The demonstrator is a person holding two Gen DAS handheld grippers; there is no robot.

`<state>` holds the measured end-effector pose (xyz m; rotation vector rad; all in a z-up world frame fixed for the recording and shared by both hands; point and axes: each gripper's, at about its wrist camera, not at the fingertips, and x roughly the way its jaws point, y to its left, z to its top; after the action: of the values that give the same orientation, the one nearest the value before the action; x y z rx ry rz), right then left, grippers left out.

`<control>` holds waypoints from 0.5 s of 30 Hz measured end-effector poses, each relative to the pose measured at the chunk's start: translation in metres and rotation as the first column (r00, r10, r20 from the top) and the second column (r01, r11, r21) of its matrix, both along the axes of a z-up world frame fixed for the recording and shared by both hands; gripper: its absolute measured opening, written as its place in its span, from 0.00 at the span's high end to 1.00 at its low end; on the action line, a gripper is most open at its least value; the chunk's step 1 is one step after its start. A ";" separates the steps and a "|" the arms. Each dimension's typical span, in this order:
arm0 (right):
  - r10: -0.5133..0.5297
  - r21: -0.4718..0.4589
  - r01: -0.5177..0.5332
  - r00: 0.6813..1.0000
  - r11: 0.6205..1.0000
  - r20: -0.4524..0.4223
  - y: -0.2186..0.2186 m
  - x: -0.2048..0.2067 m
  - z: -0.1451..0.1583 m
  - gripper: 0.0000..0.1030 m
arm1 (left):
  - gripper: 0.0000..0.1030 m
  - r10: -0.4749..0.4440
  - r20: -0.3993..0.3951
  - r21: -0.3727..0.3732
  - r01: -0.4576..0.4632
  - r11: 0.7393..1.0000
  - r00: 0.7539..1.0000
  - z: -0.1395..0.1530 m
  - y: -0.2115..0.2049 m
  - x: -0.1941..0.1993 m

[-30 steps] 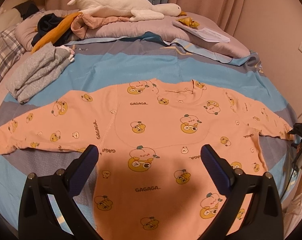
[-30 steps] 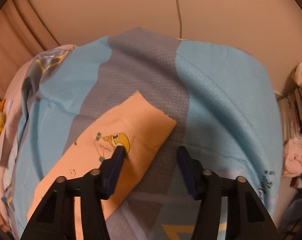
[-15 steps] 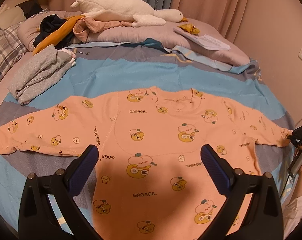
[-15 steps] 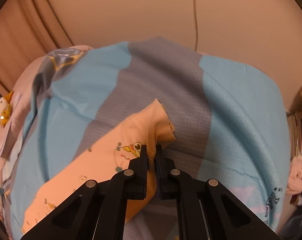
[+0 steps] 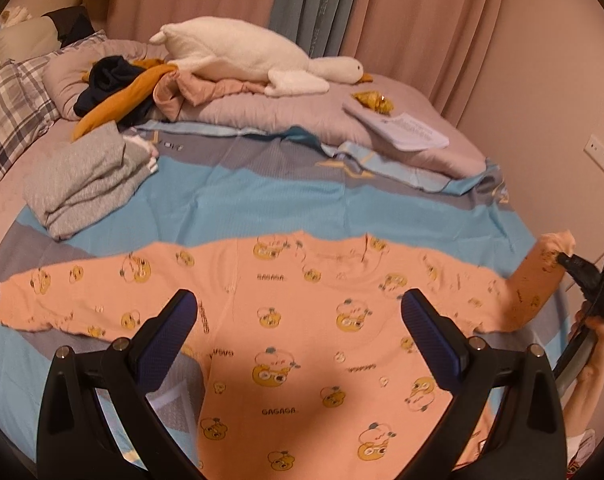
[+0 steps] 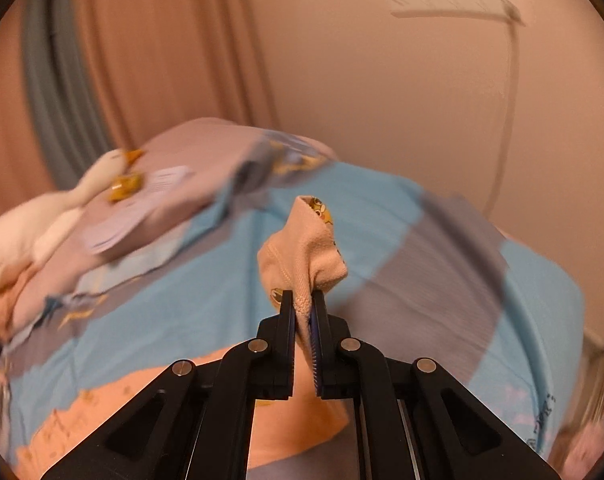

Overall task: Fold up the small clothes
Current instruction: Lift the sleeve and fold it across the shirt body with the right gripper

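A small peach long-sleeved top [image 5: 310, 344] printed with yellow cartoon figures lies spread flat on the blue and grey bedsheet [image 5: 262, 200]. My left gripper [image 5: 298, 316] hovers open above the top's chest, nothing between its fingers. My right gripper [image 6: 303, 304] is shut on the cuff of the right sleeve [image 6: 302, 248], which stands bunched above the jaws. In the left wrist view that sleeve [image 5: 542, 280] is lifted off the bed at the far right, pinched by the right gripper [image 5: 562, 258], with a person's hand [image 5: 594, 340] below it.
A folded grey garment [image 5: 86, 184] lies at the left. A heap of dark, mustard and pink clothes [image 5: 142, 84], a white plush goose [image 5: 254, 56] and a paper booklet [image 5: 406, 132] rest on the lilac duvet behind. Curtains and a wall close the back and right.
The right gripper shut on the right sleeve's cuff, then lifted it off the bed and swung it toward the top's body. The left gripper rose a little, staying open.
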<state>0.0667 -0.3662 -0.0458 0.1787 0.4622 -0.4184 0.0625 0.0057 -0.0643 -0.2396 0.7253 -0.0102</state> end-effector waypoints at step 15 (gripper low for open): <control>0.567 -0.022 -0.571 0.819 0.821 -0.087 0.143 0.011 -0.018 0.92 | 0.01 0.110 0.003 -0.040 -0.109 0.993 0.994 -0.012 0.044 -0.001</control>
<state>0.0779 -0.2229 -0.0638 -0.0292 0.5562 0.1589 0.0614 0.0501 -0.0761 -0.3171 0.7064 0.0791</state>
